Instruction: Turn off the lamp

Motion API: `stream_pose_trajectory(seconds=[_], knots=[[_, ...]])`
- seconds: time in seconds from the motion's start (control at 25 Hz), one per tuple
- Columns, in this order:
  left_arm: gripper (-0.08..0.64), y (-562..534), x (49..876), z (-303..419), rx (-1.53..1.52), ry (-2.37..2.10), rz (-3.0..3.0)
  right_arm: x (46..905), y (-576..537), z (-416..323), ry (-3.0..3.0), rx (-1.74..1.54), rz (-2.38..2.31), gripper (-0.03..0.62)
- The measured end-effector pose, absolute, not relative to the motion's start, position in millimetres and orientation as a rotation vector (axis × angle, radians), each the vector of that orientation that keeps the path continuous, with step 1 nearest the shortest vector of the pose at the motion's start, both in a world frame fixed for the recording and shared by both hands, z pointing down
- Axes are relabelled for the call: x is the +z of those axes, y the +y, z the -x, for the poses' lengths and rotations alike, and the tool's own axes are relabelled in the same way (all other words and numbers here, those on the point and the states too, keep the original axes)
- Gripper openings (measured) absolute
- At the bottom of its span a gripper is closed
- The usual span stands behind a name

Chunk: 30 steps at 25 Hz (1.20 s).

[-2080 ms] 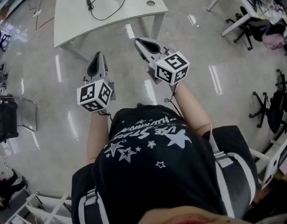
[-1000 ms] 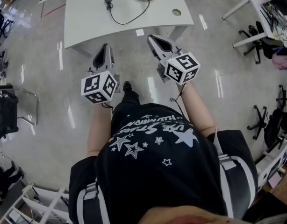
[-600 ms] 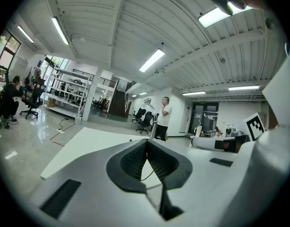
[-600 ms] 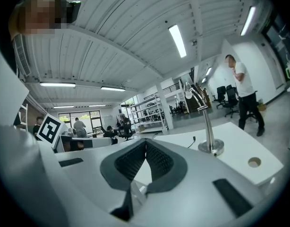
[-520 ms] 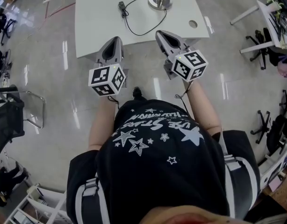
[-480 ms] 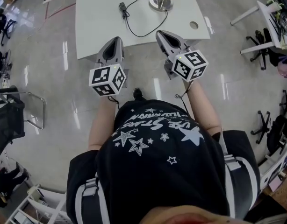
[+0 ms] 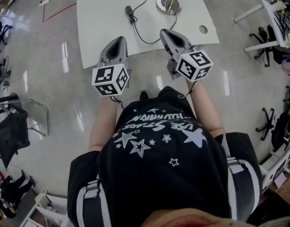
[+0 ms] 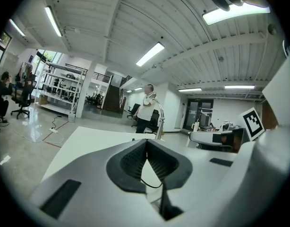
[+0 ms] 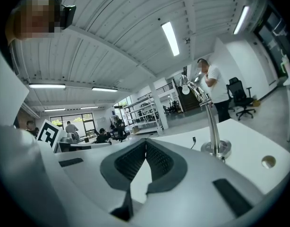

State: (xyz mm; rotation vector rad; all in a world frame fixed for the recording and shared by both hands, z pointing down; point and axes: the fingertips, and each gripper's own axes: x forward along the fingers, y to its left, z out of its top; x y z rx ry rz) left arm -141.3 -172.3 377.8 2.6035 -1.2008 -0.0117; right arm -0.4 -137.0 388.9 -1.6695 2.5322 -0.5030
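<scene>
**Both tongs closed and empty at the tabletop's near edge, lamp standing beyond**

Nearest to us, we hold the left tongs (image 7: 118, 39) at about 11 o'clock and the right tongs (image 7: 163, 31) at about 1 o'clock, side by side and apart from each other. Both point away from us towards 12. In each gripper view the ribbed pads meet at their tips with nothing between them, so both pairs are closed and empty.

In the head view the tips of both tongs overlap the near edge of the white tabletop (image 7: 98, 27). We cannot tell whether they touch it.

On the tabletop, just past the tips, a thin black cable (image 7: 146, 41) loops between the two tongs. Followed towards 11 o'clock, it reaches a small dark block (image 7: 129, 9) lying flat on the surface. Followed towards 12, it runs to the lamp (image 7: 167, 4). The lamp stands upright on a round metal base near the far edge, at roughly 12 o'clock from the right tongs and well apart from them. In the right gripper view its shiny pole rises and curves over towards the left.

A round hole (image 7: 203, 29) sits in the tabletop at about 2 o'clock from the right tongs.

Farther off, office chairs (image 7: 266, 110) stand on the glossy floor (image 7: 50, 93) at 3 o'clock. A person in a white top (image 9: 214, 86) stands beyond the tabletop.
</scene>
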Motion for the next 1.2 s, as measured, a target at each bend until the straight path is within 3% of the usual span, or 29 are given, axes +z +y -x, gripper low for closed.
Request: stream_pose_trajectory(seconds=[0.44,1.2], knots=[[0.011,-198.3,390.0,135.7,0.020,-1.229,-2.576,392.6,-177.5,-4.3,2.552,-0.512,1.623,0.006],[0.012,-300.8,422.7,64.2,0.164,-1.374,-2.451,406.9,-319.6,-56.0,2.651,-0.603,1.410,0.006]])
